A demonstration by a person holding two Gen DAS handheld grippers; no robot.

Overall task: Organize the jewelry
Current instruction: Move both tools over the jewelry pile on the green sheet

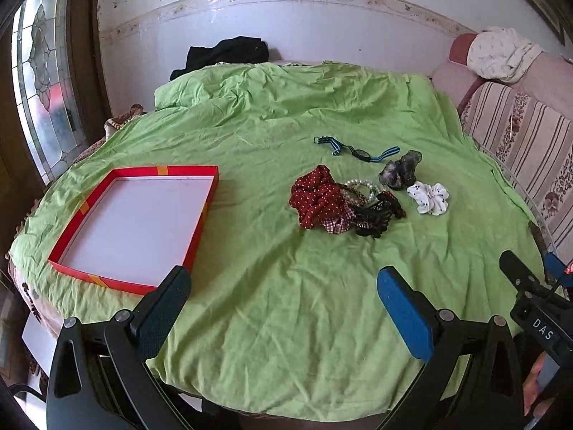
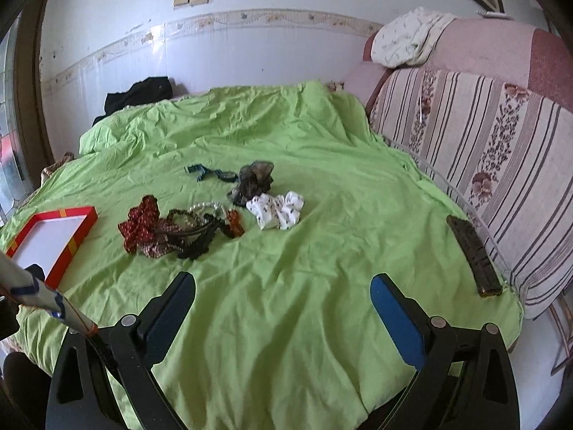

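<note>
A pile of hair accessories lies on the green sheet: a red dotted scrunchie point(image 1: 315, 199) point(image 2: 141, 220), a pearl bracelet point(image 1: 361, 186) point(image 2: 206, 209), black hair ties point(image 1: 376, 215) point(image 2: 197, 240), a grey sheer scrunchie point(image 1: 399, 170) point(image 2: 252, 179), a white scrunchie point(image 1: 428, 197) point(image 2: 277, 209) and a blue striped band point(image 1: 343, 148) point(image 2: 206, 173). An empty red box lid point(image 1: 200, 222) point(image 2: 80, 231) sits to their left. My left gripper point(image 1: 284, 294) is open and empty, near the front edge. My right gripper point(image 2: 283, 299) is open and empty, short of the pile; it also shows in the left wrist view point(image 1: 519, 276).
The green sheet point(image 1: 286, 114) point(image 2: 322, 143) covers a round table. A striped floral sofa point(image 1: 519, 136) point(image 2: 483, 136) stands at the right. A dark flat case point(image 2: 472, 254) lies at the table's right edge. Black cloth point(image 1: 229, 53) point(image 2: 139, 98) lies at the back by the wall.
</note>
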